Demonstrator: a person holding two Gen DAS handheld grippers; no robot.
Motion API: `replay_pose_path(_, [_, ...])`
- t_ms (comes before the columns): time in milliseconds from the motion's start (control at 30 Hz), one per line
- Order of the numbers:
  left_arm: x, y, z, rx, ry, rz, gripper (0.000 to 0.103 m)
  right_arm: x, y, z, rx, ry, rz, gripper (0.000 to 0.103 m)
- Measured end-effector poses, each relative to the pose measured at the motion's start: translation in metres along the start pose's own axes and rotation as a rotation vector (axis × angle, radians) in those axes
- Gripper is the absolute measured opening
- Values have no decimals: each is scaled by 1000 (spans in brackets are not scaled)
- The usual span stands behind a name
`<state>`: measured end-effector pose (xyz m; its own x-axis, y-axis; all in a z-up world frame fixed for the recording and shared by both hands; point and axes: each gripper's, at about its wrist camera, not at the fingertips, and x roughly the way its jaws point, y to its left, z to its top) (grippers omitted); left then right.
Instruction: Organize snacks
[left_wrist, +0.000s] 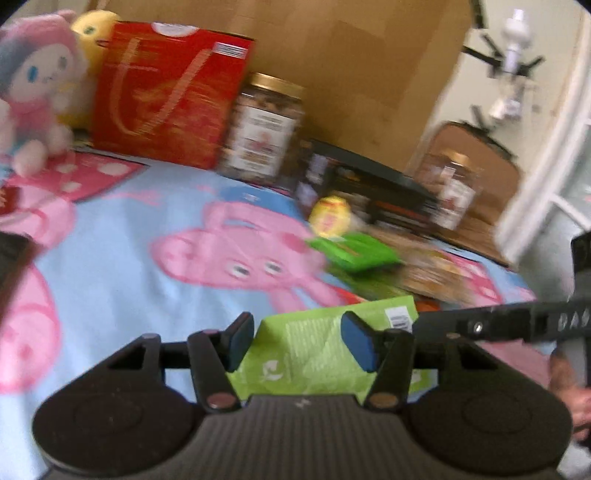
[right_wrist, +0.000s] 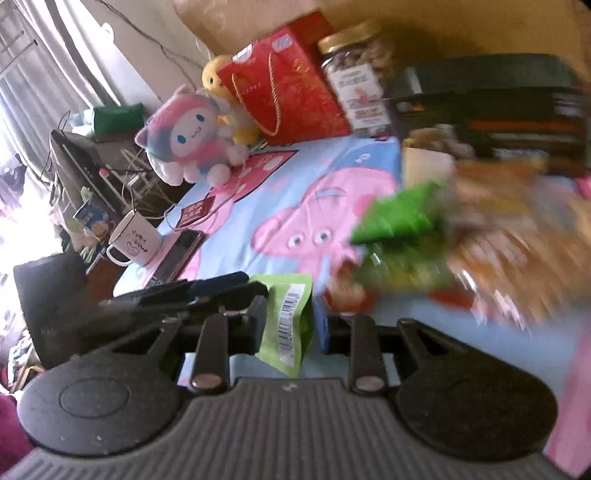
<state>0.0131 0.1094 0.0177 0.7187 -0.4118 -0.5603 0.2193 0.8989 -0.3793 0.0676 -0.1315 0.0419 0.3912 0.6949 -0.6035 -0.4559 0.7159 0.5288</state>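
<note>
At lower centre of both views, a light green snack pouch (left_wrist: 317, 354) sat on the blue cartoon cloth (left_wrist: 122, 229). The left gripper (left_wrist: 301, 341) clamped its broad side; the right gripper (right_wrist: 290, 325) pinched its barcode edge.

pouch (left_wrist: 317, 350): lime green, white print
cloth (left_wrist: 122, 229): light blue, pink cartoon pigs
bag (left_wrist: 166, 92): red, gold lettering
mug (right_wrist: 138, 240): white

Both grippers are black: the left gripper (left_wrist: 301, 341) and right gripper (right_wrist: 290, 323) have ribbed bodies, round pivots and blue finger pads (left_wrist: 358, 341).
</note>
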Motion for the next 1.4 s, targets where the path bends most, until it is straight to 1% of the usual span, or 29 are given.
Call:
replay_pose_path(67, [0,-13,-10,26,16,-51,53,-19,6,-22,0,-47,-57,31])
replay_pose_path(133, [-1,-26,-17,73,32,-85,53,-32,5,-39,15,-83,-99,33])
replay_pose_path(200, [-8,-32,-18,89,17,-97,56,-39,1,-50,21,-102,-144,38])
replay_pose_path(233, [-14,-32,-19,83,7,-99,57,-41,0,-53,26,-101,-149,44])
replay_pose_path(267, [-20,-29,-18,71,-3,-95,61,-44,-3,-57,28,-103,-134,49])
replay_pose_path(300, [-25,-25,-18,55,-11,-90,65,-46,-4,-60,28,-106,-119,52])
replay_pose_path(333, [-29,-22,-18,37,-10,-87,65,-45,-5,-62,23,-107,-116,56])
replay_pose_path(400, [-34,-14,-20,-1,23,-89,65,-44,-7,-71,-17,-111,-136,61])
replay_pose_path(467, [-35,-6,-25,-62,75,-119,65,-38,-4,-75,-90,-92,-183,68])
replay_pose_path(500, [-37,-1,-28,-98,108,-149,65,-37,-3,-81,-140,-87,-199,71])
replay_pose_path(533, [-37,2,-32,-134,140,-178,65,-34,0,-83,-193,-77,-205,76])
replay_pose_path(600, [-36,3,-37,-182,174,-213,66,-26,3,-87,-261,-56,-189,79])
replay_pose_path(633, [-34,3,-40,-204,186,-219,66,-23,3,-88,-276,-67,-183,80])
replay_pose_path(667, [-30,3,-42,-223,198,-219,66,-19,3,-88,-283,-72,-172,79])
replay_pose_path(700, [-25,3,-43,-244,212,-216,65,-16,5,-87,-286,-72,-156,75])
replay_pose_path(733, [-21,4,-45,-262,200,-223,66,-14,9,-87,-287,-71,-142,64])
replay_pose_path(767, [-20,3,-46,-275,194,-226,66,-12,13,-87,-290,-65,-117,45])
replay_pose_path(833, [-19,1,-46,-288,184,-226,66,-9,19,-89,-282,-52,-56,32])
replay_pose_path(867, [-18,2,-46,-297,179,-230,66,-9,24,-92,-286,-54,-31,28])
replay_pose_path(933, [-17,4,-46,-325,167,-246,66,-11,33,-98,-313,-70,1,23])
replay_pose_path(1000, [-15,7,-46,-360,163,-257,64,-11,39,-101,-338,-66,7,23])
replay_pose_path(1067, [-14,12,-46,-395,165,-263,62,-14,38,-98,-346,-53,6,23])
replay_pose_path(1167, [-15,20,-48,-442,166,-277,61,-27,16,-77,-244,-58,37,25])
replay_pose_path(1233, [-14,25,-48,-478,167,-286,61,-30,-2,-56,-163,-54,32,25])
replay_pose_path(1300, [-13,28,-48,-502,167,-287,61,-21,-21,-36,-84,-16,36,25])
replay_pose_path(1367, [-12,29,-48,-513,166,-286,61,-2,-37,-24,-32,55,80,25])
replay_pose_path(1400, [-11,29,-48,-515,165,-283,58,8,-42,-21,-9,92,89,22])
